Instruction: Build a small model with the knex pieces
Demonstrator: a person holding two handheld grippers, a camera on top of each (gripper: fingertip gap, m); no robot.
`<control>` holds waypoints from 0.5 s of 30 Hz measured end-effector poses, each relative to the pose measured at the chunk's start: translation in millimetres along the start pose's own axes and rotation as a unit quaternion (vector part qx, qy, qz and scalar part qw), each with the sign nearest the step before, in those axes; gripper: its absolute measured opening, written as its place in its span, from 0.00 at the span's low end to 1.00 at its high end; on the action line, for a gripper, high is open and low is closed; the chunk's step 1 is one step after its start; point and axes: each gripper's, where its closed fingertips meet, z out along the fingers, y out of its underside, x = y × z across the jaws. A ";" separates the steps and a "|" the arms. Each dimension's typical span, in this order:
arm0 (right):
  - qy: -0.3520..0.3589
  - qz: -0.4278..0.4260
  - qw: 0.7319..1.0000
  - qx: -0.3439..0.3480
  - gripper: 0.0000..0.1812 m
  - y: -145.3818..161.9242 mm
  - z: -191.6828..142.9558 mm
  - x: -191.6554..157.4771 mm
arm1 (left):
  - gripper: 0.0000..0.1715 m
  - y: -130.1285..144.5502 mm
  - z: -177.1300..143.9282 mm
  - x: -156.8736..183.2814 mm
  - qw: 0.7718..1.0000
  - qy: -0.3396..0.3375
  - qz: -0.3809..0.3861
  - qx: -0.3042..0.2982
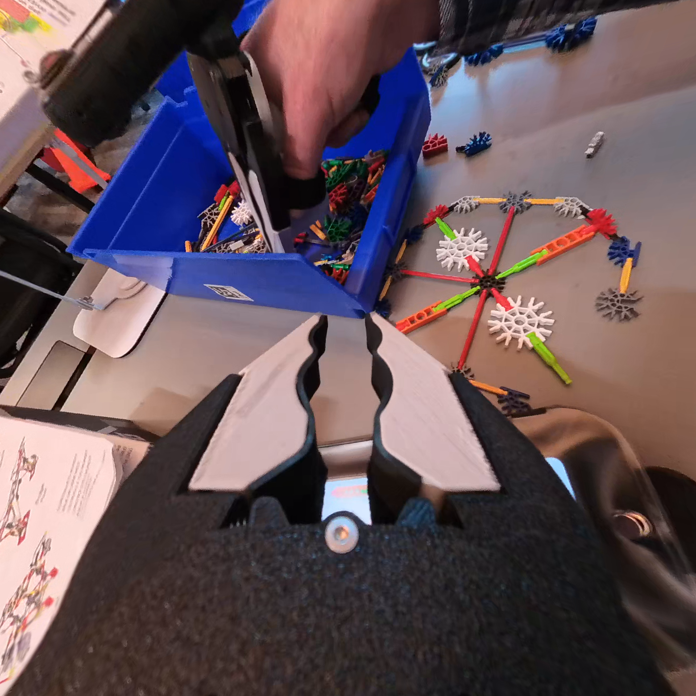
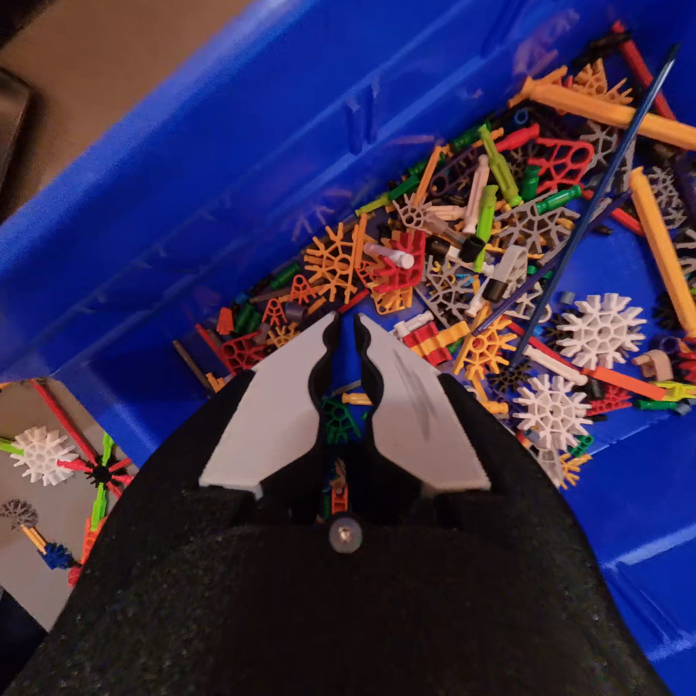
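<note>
Grey table (image 1: pixel 565 113) bears a blue bin (image 1: pixel 263 278) of parts (image 2: pixel 470 263), where the right gripper (image 2: pixel 347 320) dips slightly parted, empty; left gripper (image 1: pixel 345 320) hovers outside, parted, empty.

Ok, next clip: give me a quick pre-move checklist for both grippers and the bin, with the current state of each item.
1. Right gripper is inside the blue bin, above the loose construction pieces: ok.
2. Right gripper is empty, its jaws slightly apart with nothing between the tips: ok.
3. Right fingertips are touching a piece: cannot tell, since the view blurs near the tips.
4. Left gripper is open and empty, over the bare table just outside the bin's near corner: ok.
5. Wheel-shaped build lies flat on the table beside the bin, clear of both grippers: ok.
6. The hand grips the right gripper's handle: ok.
</note>
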 end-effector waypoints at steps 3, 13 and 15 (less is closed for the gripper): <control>-0.012 0.018 1.000 0.011 0.03 -3.2 3.9 -1.3 | 0.12 3.3 0.7 0.0 1.000 0.003 0.000 0.002; 0.050 -0.026 0.997 -0.055 0.00 10.8 -3.2 11.5 | 0.11 6.5 -4.8 -3.6 1.000 -0.002 -0.004 0.010; 0.018 -0.008 0.999 -0.028 0.01 3.9 -6.0 2.7 | 0.11 6.3 -7.0 -4.3 1.000 -0.003 -0.005 0.012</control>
